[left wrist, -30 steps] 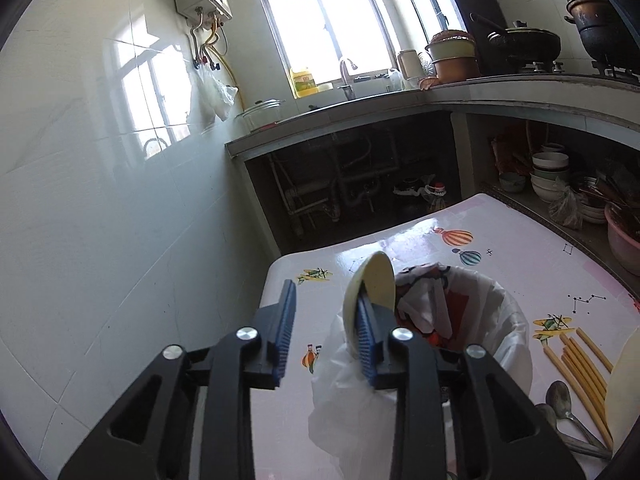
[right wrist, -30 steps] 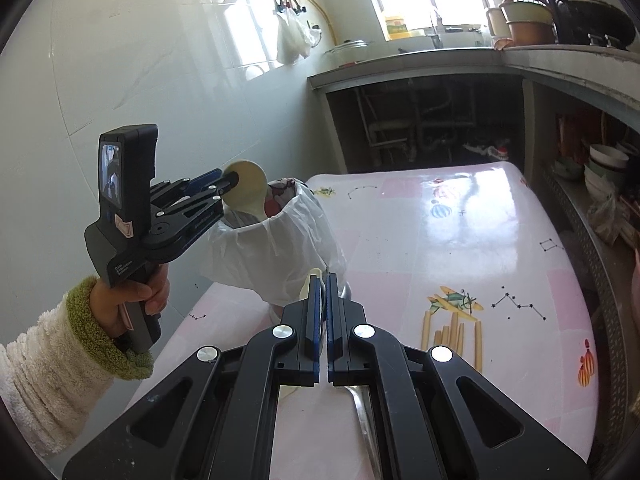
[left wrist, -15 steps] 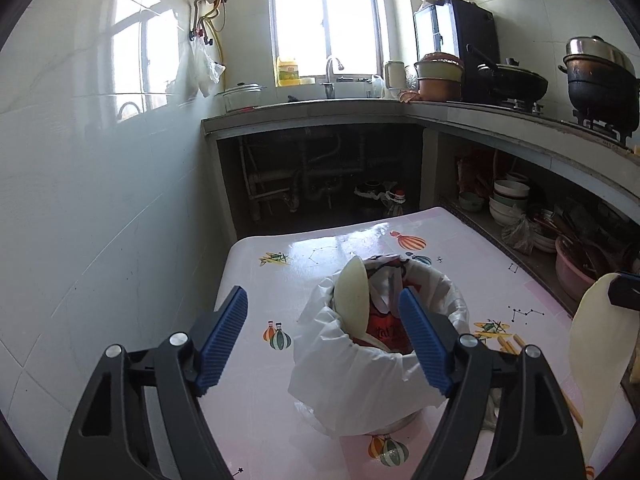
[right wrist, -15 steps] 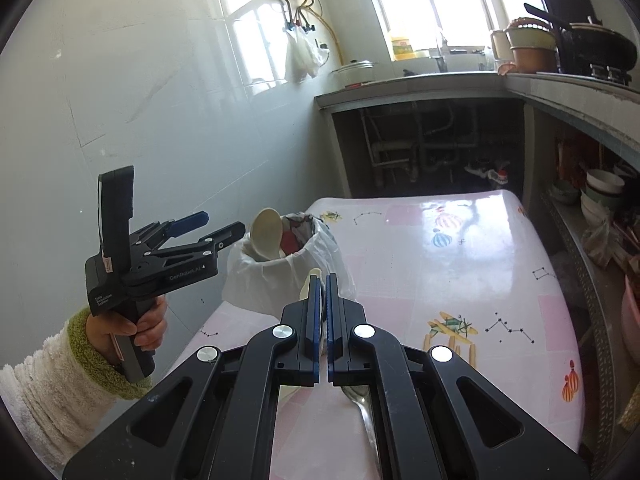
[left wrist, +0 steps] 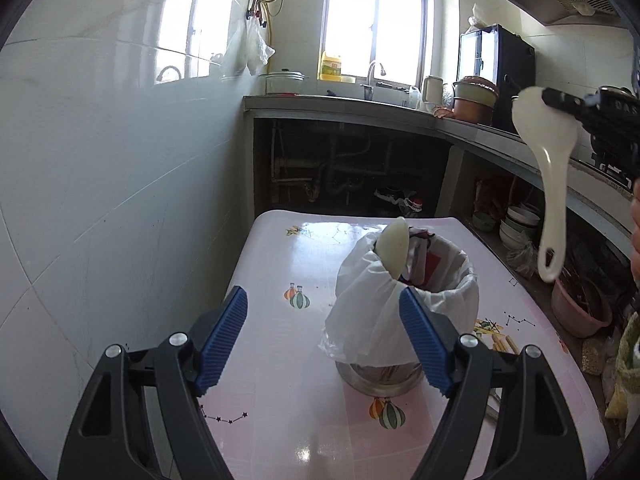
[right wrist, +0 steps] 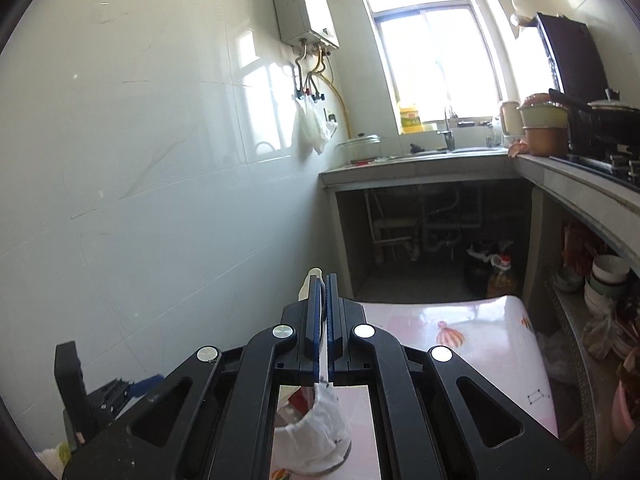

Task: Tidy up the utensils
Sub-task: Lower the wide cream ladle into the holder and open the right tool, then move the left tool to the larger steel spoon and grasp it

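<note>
A metal pot lined with a white plastic bag (left wrist: pixel 404 312) stands on the pink patterned table (left wrist: pixel 280 380). A cream spoon (left wrist: pixel 394 246) sticks up out of it at the left rim. My left gripper (left wrist: pixel 324 344) is open and empty, pulled back in front of the pot. My right gripper (left wrist: pixel 560 100) is shut on a second cream rice spoon (left wrist: pixel 548 160), held high to the right of the pot with its handle hanging down. In the right wrist view the right gripper (right wrist: pixel 322 292) has the spoon's edge (right wrist: pixel 310 280) between its pads, above the pot (right wrist: pixel 316 432).
Wooden chopsticks (left wrist: pixel 502 346) lie on the table right of the pot. A tiled wall (left wrist: pixel 100 200) runs along the left. A kitchen counter (left wrist: pixel 400 110) with sink and pots stands behind; shelves with bowls (left wrist: pixel 516 228) and a pink basin (left wrist: pixel 580 312) are at the right.
My left gripper let go of the first spoon into the pot, opened wide and drew back. My right gripper rose with the second spoon to high above the table.
</note>
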Demonstrator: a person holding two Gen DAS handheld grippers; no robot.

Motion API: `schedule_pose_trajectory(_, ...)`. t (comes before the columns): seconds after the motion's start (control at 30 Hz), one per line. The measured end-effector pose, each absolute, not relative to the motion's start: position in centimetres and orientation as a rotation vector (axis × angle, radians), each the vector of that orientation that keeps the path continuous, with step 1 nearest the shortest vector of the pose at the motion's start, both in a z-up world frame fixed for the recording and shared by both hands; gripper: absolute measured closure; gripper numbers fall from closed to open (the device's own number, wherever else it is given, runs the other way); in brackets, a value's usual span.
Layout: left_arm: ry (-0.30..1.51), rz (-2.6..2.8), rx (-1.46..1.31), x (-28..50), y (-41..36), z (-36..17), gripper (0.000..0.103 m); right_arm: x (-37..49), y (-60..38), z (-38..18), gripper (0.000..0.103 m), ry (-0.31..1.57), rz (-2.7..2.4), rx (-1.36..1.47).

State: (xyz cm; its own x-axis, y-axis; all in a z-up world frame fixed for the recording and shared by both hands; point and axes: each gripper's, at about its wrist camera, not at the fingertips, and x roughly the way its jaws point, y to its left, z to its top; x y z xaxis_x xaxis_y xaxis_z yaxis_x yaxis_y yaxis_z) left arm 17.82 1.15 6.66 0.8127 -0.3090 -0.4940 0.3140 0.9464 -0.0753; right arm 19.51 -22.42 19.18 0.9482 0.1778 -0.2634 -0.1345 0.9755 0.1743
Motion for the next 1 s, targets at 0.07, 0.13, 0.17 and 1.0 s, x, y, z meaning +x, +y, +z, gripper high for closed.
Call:
schedule_pose_trajectory(0.07, 0.543, -0.327, 0.000, 17.2, 1.4, 5.9, 0.026, 21.4, -22.3, 18.9, 0.102, 0.278, 0.153, 0.153)
schedule_pose_trajectory(0.13, 0.560, -0.321, -0.011, 16.9, 1.6, 5.3, 0.025, 23.3, -21.9, 18.2, 0.102, 0.276, 0.149, 0.137)
schedule_pose_trajectory(0.17, 0.569, -0.321, -0.017, 16.7, 1.6, 5.0, 0.024, 24.0, -21.6, 17.6, 0.102, 0.277, 0.146, 0.127)
schedule_pose_trajectory(1.0, 0.555, -0.331, 0.044, 14.3, 0.1, 3.2, 0.018, 23.7, -16.9, 9.8, 0.067, 0.390, 0.245, -0.159)
